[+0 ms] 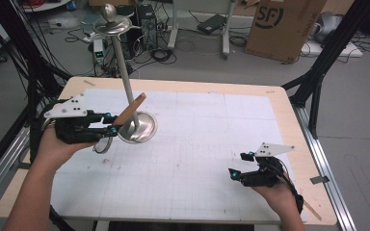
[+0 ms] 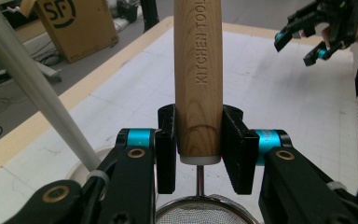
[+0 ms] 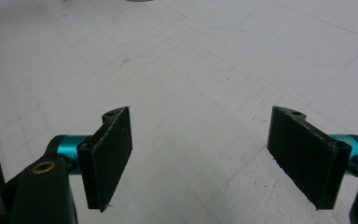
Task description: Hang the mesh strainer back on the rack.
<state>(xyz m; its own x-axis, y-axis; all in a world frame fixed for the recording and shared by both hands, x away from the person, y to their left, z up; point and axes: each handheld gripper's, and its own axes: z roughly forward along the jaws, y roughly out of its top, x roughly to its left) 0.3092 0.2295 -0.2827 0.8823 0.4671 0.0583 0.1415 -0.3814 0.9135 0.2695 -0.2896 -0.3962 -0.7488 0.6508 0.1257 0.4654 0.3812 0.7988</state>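
- Left gripper (image 1: 110,124): jaws pinching the wooden handle (image 2: 198,79) of a strainer, low on the handle, close to its white end cap. Pads flat on both sides, handle centred between them in the left gripper view.
- Strainer: handle rises up and to the right of the jaws in the high view; mesh bowl (image 2: 204,215) hangs below the jaws, near the table's left edge. Bowl looks clear of the mat (image 1: 197,159), but contact cannot be ruled out.
- Stand (image 1: 125,77): steel pole on a round base, flat disc and knob on top, just beside the strainer. The pole tilts in the high view and crosses close behind the handle. No hook or peg can be made out from here.
- Right gripper (image 1: 237,166): jaws spread, nothing between them, resting low over the mat at the right, well apart from the stand.
- Step in hand, as judged: carrying the strainer at the stand, probably to hang or rest it there.
- To do it well: keep the pinch firm, since the bowl's weight below the grip will want to swing the handle. Move slowly near the pole; a knock could tip the stand.
- Free gripper could steady the base if the stand rocks.
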